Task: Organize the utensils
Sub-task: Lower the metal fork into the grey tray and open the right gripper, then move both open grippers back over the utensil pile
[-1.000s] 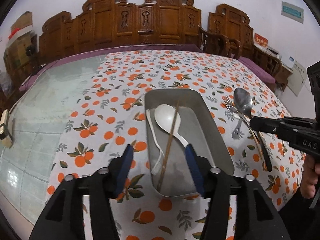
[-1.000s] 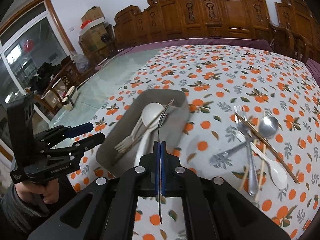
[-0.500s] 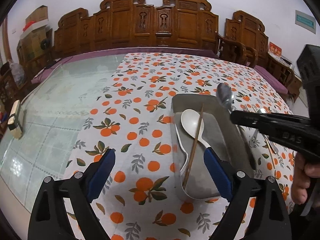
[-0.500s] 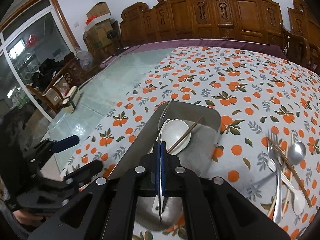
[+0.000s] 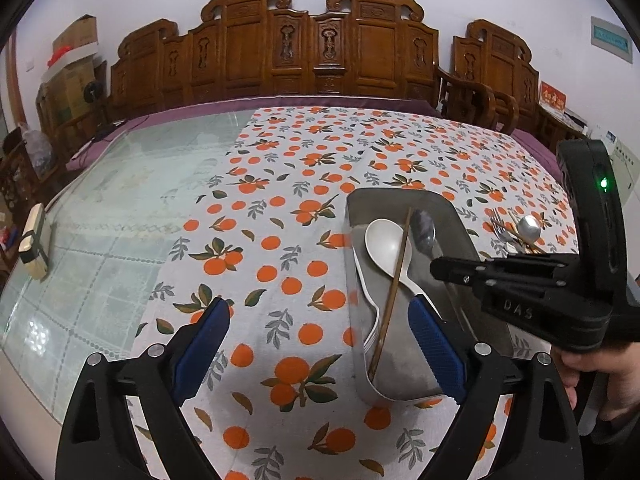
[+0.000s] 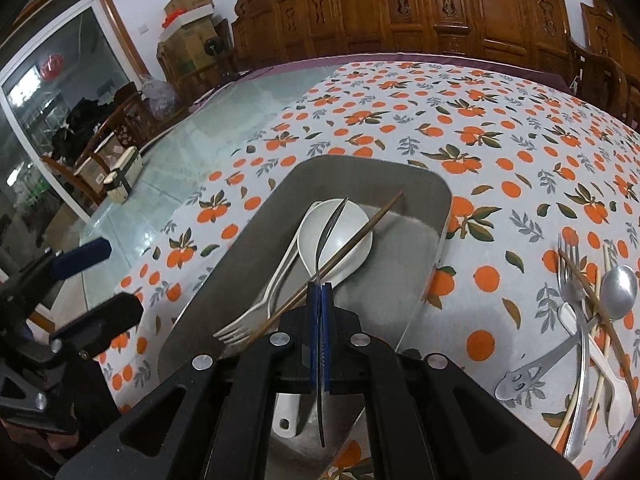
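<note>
A grey metal tray (image 6: 404, 184) (image 5: 360, 204) lies on the orange-print cloth. It holds a white spoon (image 6: 352, 232) (image 5: 380, 240), a white fork (image 6: 244, 320) and a brown chopstick (image 6: 360, 228) (image 5: 396, 280). My right gripper (image 6: 320, 288) (image 5: 440, 264) is shut on a metal spoon (image 6: 330, 224) (image 5: 424, 232) and holds it over the tray. My left gripper (image 5: 316, 336) is open and empty, near the tray's front left corner. Loose utensils (image 6: 592, 304) (image 5: 516, 232), a metal spoon, forks, chopsticks and a white spoon, lie right of the tray.
Bare glass tabletop (image 5: 120, 208) lies left of the cloth, with a small brush-like block (image 5: 34, 244) near its edge. Carved wooden chairs (image 5: 320, 48) line the far side. Boxes (image 6: 188, 40) and a window stand at the far left.
My right gripper has carried the metal spoon further over the tray and lower, above the white spoon. My left gripper has drawn back a little to the left.
</note>
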